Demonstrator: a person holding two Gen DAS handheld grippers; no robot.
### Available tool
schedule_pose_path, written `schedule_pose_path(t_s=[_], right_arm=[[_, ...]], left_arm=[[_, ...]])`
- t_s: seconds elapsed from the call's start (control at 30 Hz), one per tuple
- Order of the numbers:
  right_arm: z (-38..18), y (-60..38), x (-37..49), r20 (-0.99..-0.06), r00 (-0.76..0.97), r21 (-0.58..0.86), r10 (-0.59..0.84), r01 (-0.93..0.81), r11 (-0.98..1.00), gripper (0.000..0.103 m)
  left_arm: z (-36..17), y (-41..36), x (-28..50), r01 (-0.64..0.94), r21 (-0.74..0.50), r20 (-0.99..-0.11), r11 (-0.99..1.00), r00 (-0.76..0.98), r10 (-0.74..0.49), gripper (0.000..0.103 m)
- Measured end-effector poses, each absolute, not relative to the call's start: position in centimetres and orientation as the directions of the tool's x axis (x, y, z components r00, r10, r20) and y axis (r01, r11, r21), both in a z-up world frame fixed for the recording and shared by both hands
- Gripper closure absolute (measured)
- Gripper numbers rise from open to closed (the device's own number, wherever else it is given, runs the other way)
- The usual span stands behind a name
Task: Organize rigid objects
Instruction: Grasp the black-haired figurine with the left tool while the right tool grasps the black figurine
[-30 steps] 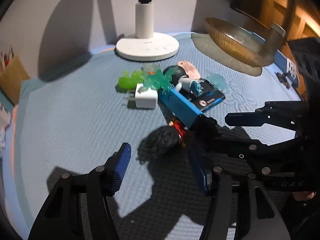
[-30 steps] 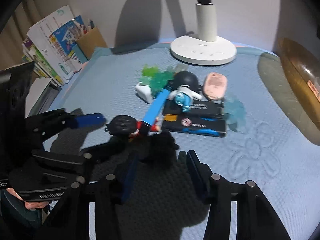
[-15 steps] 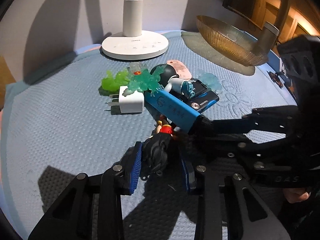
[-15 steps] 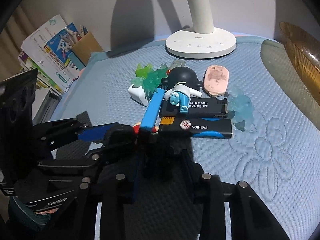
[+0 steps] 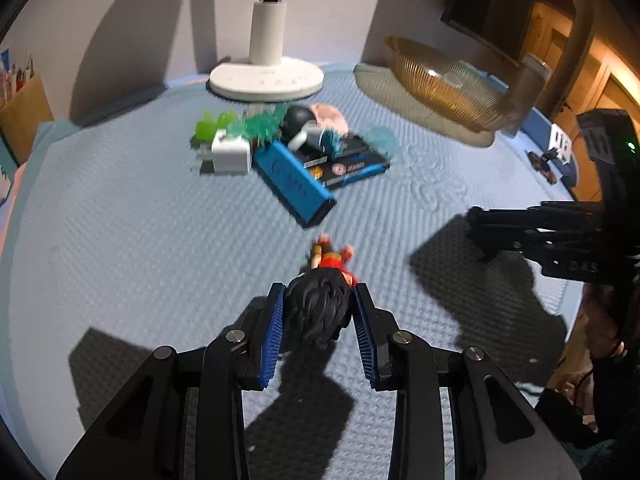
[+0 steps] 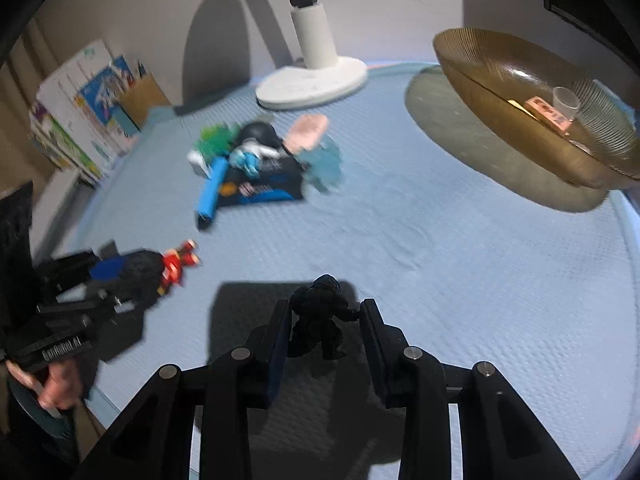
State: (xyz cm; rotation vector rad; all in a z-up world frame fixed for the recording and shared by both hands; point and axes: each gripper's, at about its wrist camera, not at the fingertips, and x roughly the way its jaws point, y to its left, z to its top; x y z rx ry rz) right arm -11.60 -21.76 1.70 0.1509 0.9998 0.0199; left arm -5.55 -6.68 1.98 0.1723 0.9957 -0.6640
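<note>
Jaws: left gripper (image 5: 319, 312) clenched on red-suited figure (image 5: 322, 300); right gripper (image 6: 325, 320) grasping black figure (image 6: 318, 316).

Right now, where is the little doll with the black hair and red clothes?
The doll is gripped by its head in the left gripper, lifted clear of the toy pile near the lamp base.

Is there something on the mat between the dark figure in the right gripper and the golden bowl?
Nothing visible. The right gripper holds the dark figure; bare blue mat lies between it and the golden bowl. The pile of things lies off to the left.
</note>
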Motion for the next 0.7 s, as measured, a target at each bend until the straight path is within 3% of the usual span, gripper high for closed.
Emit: schedule_pose_path(t_s=[0.1,0.2,0.27,0.5,0.53,0.57,0.63,0.7], right_arm=[[1.2,-21.8,-12.2,-0.825,0.561,0.111,0.075,0.031,0.993,0.069],[1.1,-21.7,-12.6,-0.820,0.569,0.105,0.068,0.033,0.994,0.068],[0.9,-21.6,-12.6,-0.822,0.563,0.125,0.084,0.035,0.992,0.059],[0.6,-20.4,-12.5,-0.811,0.584,0.069,0.019,0.063,0.996,0.056],[0.6,-20.3,-12.4,-0.810,0.586,0.059,0.007,0.070,0.996,0.056],[0.5,-20.1,-12.4,-0.807,0.591,0.044,-0.010,0.077,0.996,0.058],[0.8,-19.9,-12.6,-0.792,0.611,0.031,-0.019,0.071,0.997,0.069],[1.2,-20.1,-13.0,-0.782,0.624,0.039,-0.014,0.071,0.997,0.070]], left_arm=[[1.6,-7.0,-6.0,0.585,-0.137,-0.824,0.800,0.381,-0.420,0.071],[1.6,-7.3,-6.5,0.571,-0.081,-0.834,0.817,0.411,-0.369,0.047],[1.6,-7.5,-6.7,0.570,-0.070,-0.834,0.819,0.417,-0.362,0.046],[1.4,-8.8,-7.0,0.558,-0.002,-0.838,0.830,0.453,-0.306,0.047],[1.4,-8.8,-6.9,0.556,-0.011,-0.836,0.831,0.451,-0.313,0.050],[1.5,-8.7,-6.9,0.551,-0.017,-0.834,0.834,0.452,-0.316,0.066],[1.8,-8.7,-6.9,0.544,-0.016,-0.830,0.839,0.461,-0.315,0.070],[2.5,-9.1,-7.3,0.546,-0.010,-0.822,0.837,0.472,-0.318,0.070]])
